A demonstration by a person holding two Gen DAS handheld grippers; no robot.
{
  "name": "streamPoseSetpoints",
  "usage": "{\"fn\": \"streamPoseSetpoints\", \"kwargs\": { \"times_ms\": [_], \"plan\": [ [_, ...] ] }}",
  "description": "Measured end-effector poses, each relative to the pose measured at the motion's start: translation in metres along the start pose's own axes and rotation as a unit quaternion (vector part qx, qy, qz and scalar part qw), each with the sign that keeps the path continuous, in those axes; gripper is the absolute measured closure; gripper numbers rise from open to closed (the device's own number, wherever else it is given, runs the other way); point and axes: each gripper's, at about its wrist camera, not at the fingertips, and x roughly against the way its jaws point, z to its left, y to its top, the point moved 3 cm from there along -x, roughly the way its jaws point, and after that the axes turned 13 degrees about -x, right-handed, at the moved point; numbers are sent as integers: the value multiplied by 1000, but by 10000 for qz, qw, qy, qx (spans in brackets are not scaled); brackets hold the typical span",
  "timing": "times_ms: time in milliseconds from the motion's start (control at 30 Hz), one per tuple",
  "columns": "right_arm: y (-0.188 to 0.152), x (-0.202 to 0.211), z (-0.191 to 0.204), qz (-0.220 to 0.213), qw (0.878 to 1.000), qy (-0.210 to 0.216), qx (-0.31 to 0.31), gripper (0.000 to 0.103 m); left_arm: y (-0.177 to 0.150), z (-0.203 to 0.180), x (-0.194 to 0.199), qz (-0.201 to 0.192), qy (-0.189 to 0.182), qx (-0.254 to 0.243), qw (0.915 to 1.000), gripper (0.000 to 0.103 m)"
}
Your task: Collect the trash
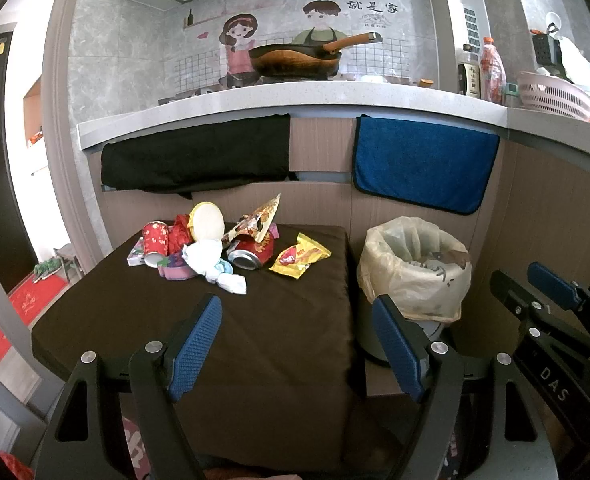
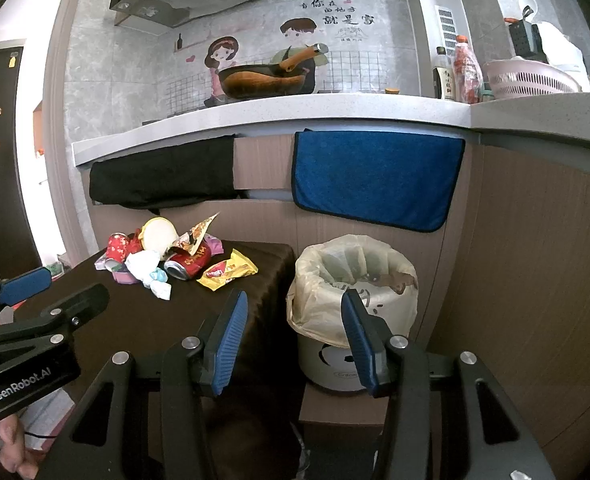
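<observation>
On the far left of the dark table [image 1: 143,320] we see the heap of trash, well ahead of both our tools. It starts with a red can [image 1: 155,240] lying on its side, then a round pale lid [image 1: 207,222] standing on edge, then a crumpled white tissue [image 1: 209,260] at the front of the pile. Next comes a torn foil wrapper [image 1: 257,220] poking upward over a crushed red can [image 1: 251,252], and just beside that, a little apart, a yellow snack packet [image 1: 299,256] (it lies flat on the cloth).

Our left gripper [image 1: 297,350] hovers over the near part of the table, its blue pads spread wide with nothing between them.

To the right of the table stands the bin [image 2: 355,280], lined with a pale plastic bag [image 2: 307,280]. Our right gripper [image 2: 293,344] points toward the gap between table and bin, its jaws likewise spread and empty.

Behind, a blue towel [image 2: 375,180] hangs from the counter [image 2: 335,110].
</observation>
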Motion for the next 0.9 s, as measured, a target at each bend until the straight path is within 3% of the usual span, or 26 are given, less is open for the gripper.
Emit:
{"fn": "streamPoseSetpoints", "kwargs": {
  "times_ms": [900],
  "plan": [
    [-2, -3, 0, 34, 10000, 0, -16, 57, 1, 11, -1, -5, 147, 3, 9999, 25]
  ]
}}
